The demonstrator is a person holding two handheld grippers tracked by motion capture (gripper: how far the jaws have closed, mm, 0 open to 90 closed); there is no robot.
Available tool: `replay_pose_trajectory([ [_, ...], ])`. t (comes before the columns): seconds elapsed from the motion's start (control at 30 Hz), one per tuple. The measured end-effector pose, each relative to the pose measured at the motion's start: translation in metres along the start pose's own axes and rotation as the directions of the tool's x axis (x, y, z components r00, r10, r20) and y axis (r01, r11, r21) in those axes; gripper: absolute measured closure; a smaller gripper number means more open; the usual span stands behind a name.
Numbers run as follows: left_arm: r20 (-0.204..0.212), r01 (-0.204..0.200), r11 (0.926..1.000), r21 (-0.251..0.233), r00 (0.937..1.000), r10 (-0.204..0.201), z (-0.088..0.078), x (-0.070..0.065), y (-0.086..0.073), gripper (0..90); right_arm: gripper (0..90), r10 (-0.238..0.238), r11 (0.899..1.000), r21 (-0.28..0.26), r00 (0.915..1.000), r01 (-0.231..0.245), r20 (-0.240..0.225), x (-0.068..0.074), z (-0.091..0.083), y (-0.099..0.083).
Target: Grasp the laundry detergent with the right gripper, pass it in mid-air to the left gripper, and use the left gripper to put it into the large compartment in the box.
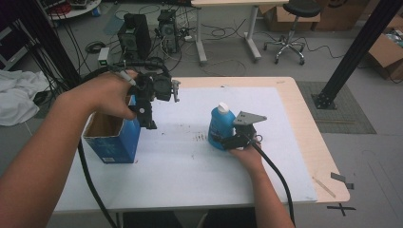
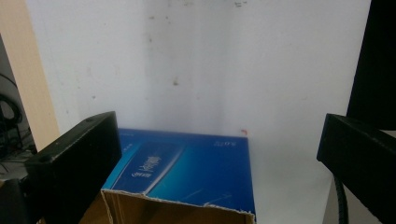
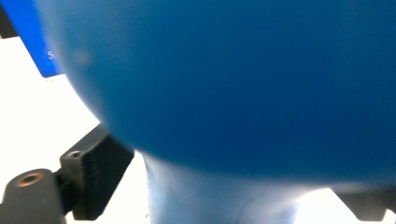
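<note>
An open-topped blue cardboard box [image 1: 114, 138] stands at the left of the white mat [image 1: 190, 166]. My left gripper [image 1: 146, 116] hangs over its near right corner, pointing down. In the left gripper view its jaws stand wide apart, open [image 2: 217, 151], with the blue box [image 2: 187, 168] below and nothing between them. A blue bottle [image 1: 220, 122] with a white cap stands upright right of centre. My right gripper [image 1: 224, 140] is shut on its lower body from the near side. The blue bottle [image 3: 243, 84] sits blurred between the jaws of the right gripper [image 3: 233, 198].
The wooden table edge [image 1: 309, 123] borders the mat on the right. Beyond the table on the floor are computer towers [image 1: 135, 35], cables, a stool [image 1: 292, 28] and a black frame post [image 1: 351, 52]. White cloth [image 1: 16, 95] lies at far left.
</note>
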State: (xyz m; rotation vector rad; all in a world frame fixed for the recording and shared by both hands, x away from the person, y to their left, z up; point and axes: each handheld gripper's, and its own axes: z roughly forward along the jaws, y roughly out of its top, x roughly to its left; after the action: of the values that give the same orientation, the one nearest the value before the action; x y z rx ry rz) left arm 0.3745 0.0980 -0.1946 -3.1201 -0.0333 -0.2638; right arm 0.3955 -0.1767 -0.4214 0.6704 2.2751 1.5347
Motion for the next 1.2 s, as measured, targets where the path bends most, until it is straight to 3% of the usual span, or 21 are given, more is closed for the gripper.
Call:
replay_pose_trajectory([
  [0.7, 0.001, 0.006, 1.0000, 0.006, 1.0000, -0.006, 0.0013, 0.0008, -0.0015, 0.3, 25.7, -0.009, 1.000, 0.004, 0.9999, 0.008, 0.015, -0.0011, -0.0005, -0.0036],
  [1.2, -0.001, 0.012, 0.9999, 0.003, 0.9999, -0.012, 0.0027, 0.0014, -0.0029, 0.3, 35.8, -0.025, 1.000, 0.003, 0.9997, 0.025, -0.009, 0.0001, -0.0008, -0.0035],
])
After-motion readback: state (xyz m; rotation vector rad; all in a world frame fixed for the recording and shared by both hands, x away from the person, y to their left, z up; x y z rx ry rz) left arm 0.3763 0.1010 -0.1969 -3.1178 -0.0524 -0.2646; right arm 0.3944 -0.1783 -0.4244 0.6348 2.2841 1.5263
